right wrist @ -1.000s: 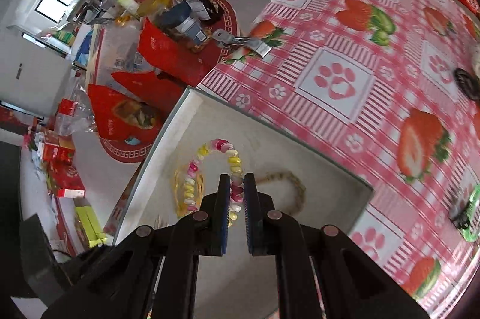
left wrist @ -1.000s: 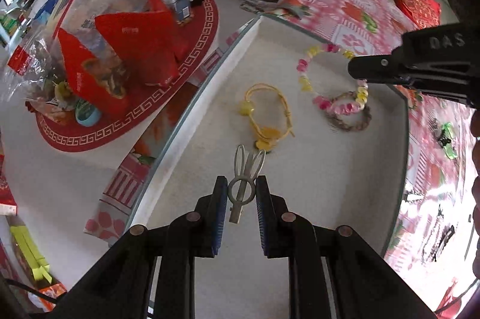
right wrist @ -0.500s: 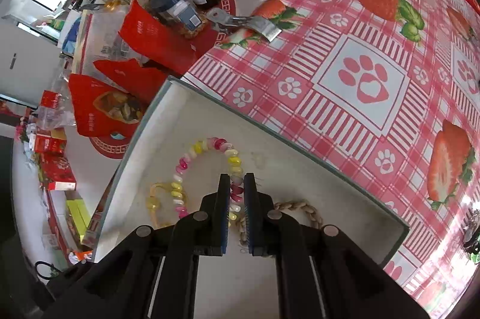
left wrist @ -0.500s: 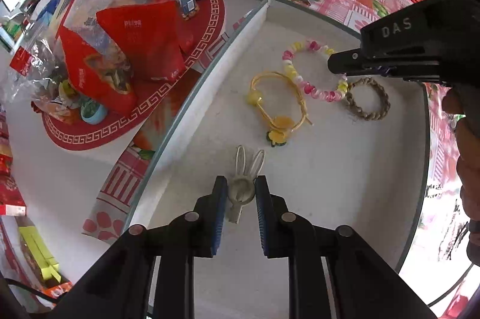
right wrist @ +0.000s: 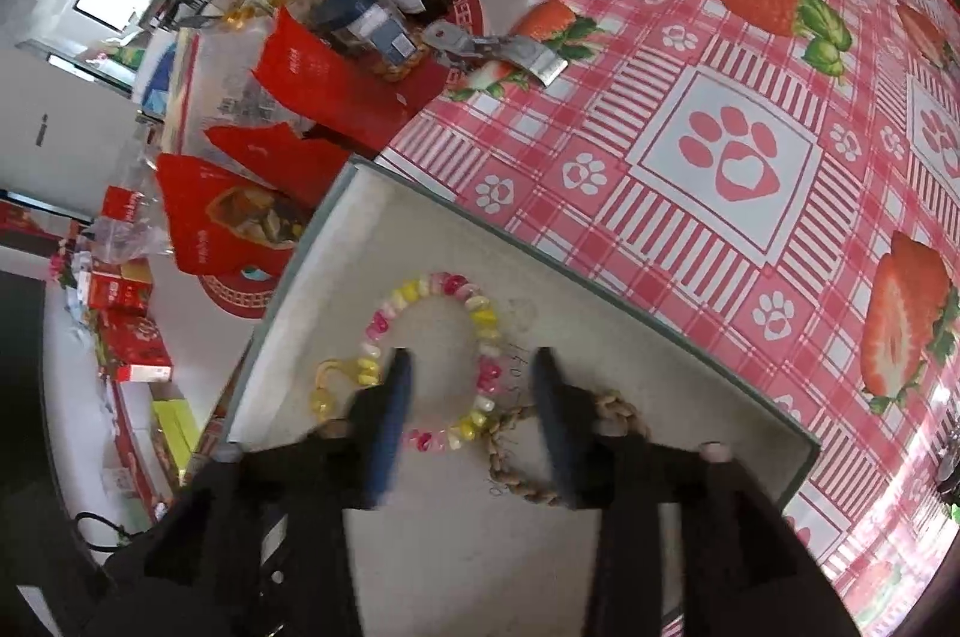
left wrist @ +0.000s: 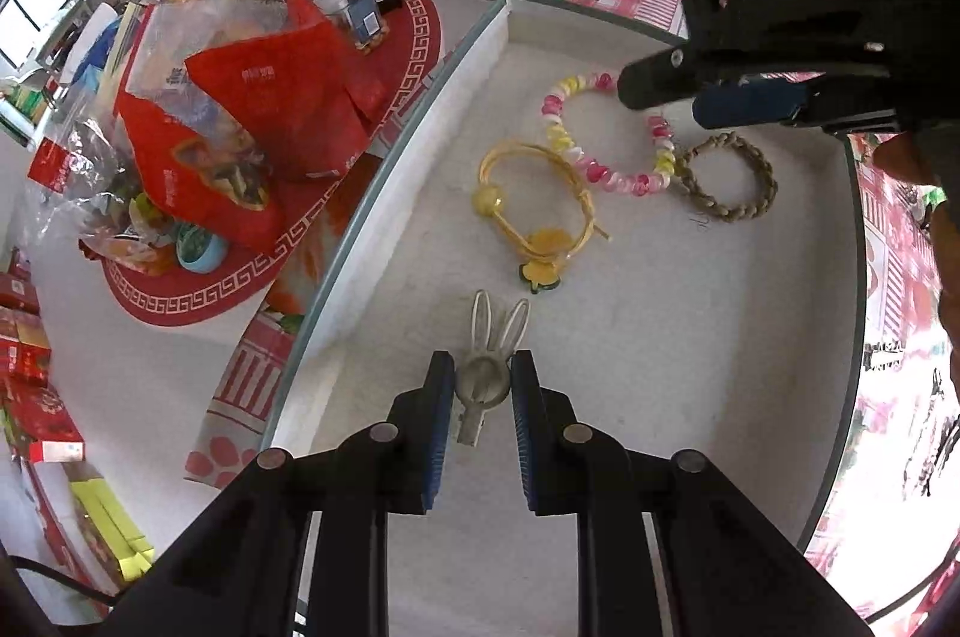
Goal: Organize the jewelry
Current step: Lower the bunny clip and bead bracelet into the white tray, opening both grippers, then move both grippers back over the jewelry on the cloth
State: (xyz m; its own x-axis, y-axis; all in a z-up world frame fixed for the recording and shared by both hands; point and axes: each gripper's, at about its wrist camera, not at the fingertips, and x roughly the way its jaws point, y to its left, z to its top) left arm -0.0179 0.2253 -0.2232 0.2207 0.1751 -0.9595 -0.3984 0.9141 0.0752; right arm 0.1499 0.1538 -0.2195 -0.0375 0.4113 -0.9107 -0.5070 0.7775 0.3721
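A pale rabbit-ear hair clip (left wrist: 483,373) sits low over the white tray's floor (left wrist: 660,367), between the pads of my left gripper (left wrist: 483,397). Both pads still touch the clip's round head as the jaws start opening. The pink-and-yellow bead bracelet (left wrist: 600,178) (right wrist: 414,289) lies flat in the tray. My right gripper (right wrist: 471,358) (left wrist: 660,97) straddles its right side, jaws opening wide, pads clear of the beads. Beside it rest a yellow cord bracelet (left wrist: 534,193) (right wrist: 327,385) and a braided straw bracelet (left wrist: 738,211) (right wrist: 516,481).
The tray (right wrist: 420,223) sits on a pink checked tablecloth (right wrist: 732,157) printed with strawberries and paws. A metal clip (right wrist: 498,46) lies past the tray's far corner. Red bags, jars and boxes (left wrist: 240,115) crowd a lower surface on the left. A hand (left wrist: 906,157) shows at the right.
The right gripper's jaws have spread apart and let go of the bead bracelet, which now lies flat in the tray. The left gripper has kept the hair clip between its pads.
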